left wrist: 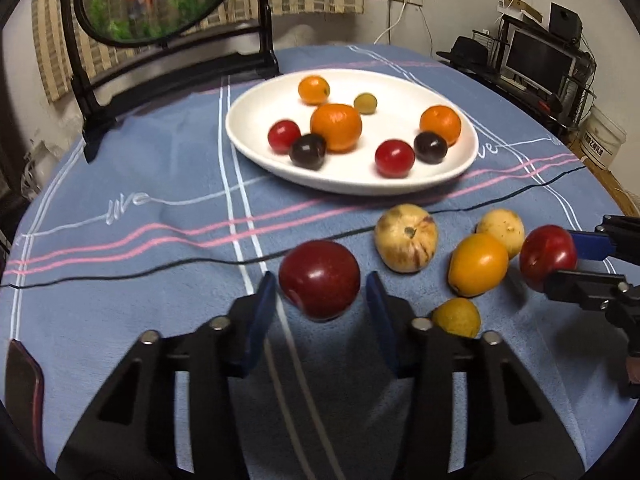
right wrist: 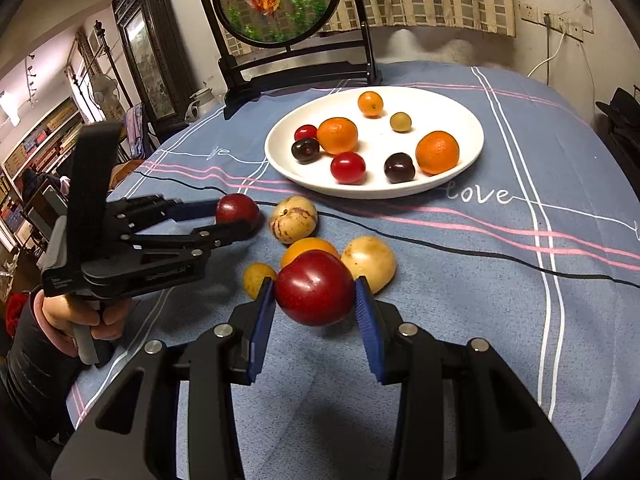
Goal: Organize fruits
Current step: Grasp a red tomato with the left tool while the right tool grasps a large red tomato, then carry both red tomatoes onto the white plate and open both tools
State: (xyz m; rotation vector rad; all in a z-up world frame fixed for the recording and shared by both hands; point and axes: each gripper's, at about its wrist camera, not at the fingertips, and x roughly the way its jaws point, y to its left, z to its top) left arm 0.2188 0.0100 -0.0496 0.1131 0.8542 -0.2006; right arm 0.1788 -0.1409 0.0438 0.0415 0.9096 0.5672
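Observation:
In the left wrist view my left gripper is shut on a dark red plum, one blue pad on each side of it. The right wrist view shows the same hold from the side. My right gripper is shut on a second red plum, just above the cloth; this gripper also shows at the left view's right edge. Between them lie a mottled yellow fruit, a pale yellow one, an orange one and a small yellow one. Behind is a white plate with several small fruits.
A thin black cable runs across the blue striped tablecloth between the plate and the loose fruits. A round framed goldfish screen on a black stand sits at the table's back. A person's hand holds the left gripper.

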